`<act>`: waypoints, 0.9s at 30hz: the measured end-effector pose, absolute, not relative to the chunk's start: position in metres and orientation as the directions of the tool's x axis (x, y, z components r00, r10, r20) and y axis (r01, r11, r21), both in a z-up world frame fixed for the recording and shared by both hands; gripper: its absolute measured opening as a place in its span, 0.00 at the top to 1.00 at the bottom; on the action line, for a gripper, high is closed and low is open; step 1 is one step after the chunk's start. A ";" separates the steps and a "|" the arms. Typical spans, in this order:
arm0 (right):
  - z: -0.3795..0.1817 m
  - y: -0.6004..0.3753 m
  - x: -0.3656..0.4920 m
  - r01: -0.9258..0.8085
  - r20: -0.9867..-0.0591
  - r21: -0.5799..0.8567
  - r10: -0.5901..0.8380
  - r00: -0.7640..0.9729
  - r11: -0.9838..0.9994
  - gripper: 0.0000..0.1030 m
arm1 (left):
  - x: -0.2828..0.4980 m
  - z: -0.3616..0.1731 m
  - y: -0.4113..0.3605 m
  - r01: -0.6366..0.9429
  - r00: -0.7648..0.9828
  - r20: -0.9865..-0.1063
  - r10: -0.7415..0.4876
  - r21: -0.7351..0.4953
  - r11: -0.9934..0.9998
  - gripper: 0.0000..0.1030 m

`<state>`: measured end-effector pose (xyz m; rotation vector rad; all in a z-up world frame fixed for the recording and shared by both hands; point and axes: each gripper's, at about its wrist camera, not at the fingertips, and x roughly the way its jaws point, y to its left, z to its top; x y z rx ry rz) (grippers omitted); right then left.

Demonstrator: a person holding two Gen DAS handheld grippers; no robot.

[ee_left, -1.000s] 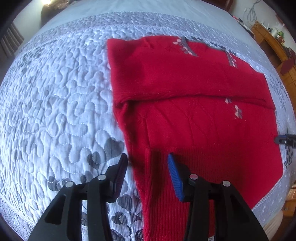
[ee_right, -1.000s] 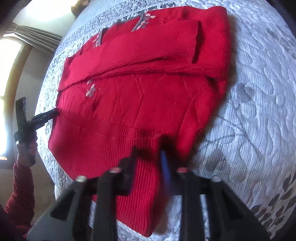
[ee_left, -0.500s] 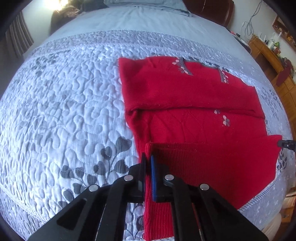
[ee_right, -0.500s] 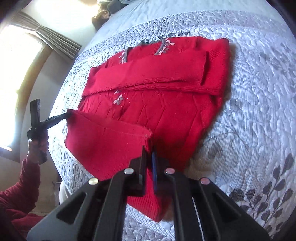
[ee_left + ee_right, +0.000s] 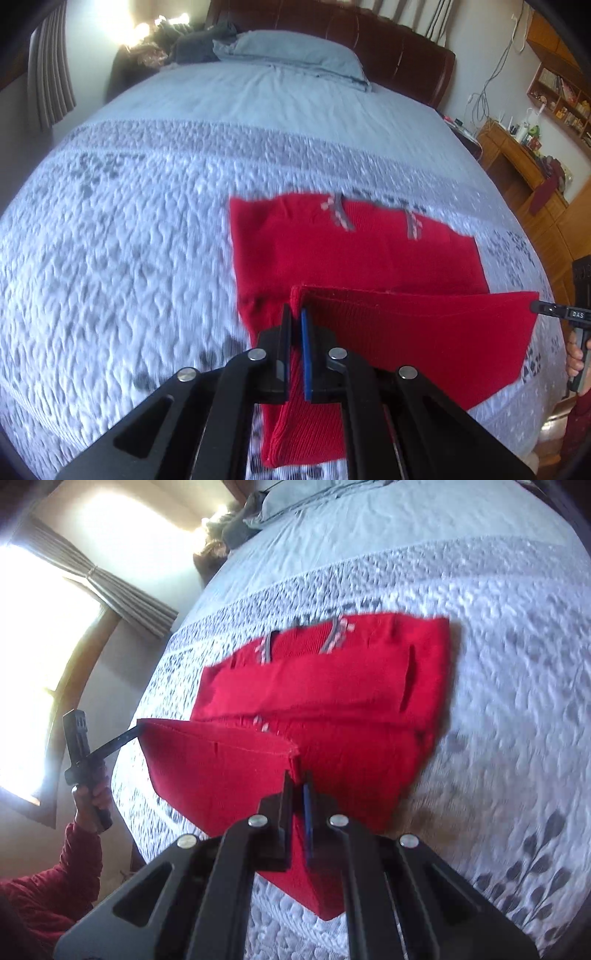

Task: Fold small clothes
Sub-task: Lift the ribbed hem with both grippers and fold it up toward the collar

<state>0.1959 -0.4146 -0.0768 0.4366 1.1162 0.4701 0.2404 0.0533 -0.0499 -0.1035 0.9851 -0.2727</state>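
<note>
A: Both our tongs, left (image 5: 295, 314) and right (image 5: 298, 777), are clamped on the red sweater's (image 5: 354, 251) hem corners, lifted over the bed (image 5: 147, 221).

B: The pinch looks shallow, though blurred; if knit slips, our fold lands crooked.

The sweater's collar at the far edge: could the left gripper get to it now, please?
Probably not yet: the left gripper is shut on the red sweater's raised hem; the right gripper holds the other corner.
</note>
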 end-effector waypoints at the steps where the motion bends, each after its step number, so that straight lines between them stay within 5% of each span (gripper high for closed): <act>1: -0.073 -0.417 0.204 -0.136 -0.745 0.549 0.556 0.369 0.825 0.97 | 0.256 -0.048 0.044 0.179 0.527 -0.804 -0.275 -0.211 0.961 0.96; 15: -0.106 -0.432 0.397 0.018 -0.851 0.429 0.397 0.345 0.903 0.97 | 0.442 -0.099 0.001 0.058 0.482 -0.863 -0.150 -0.139 0.989 0.96; 27: -0.207 -0.439 0.440 0.140 -0.925 0.339 0.302 0.232 0.930 0.97 | 0.468 -0.188 -0.013 0.049 0.424 -0.905 0.028 0.054 0.997 0.93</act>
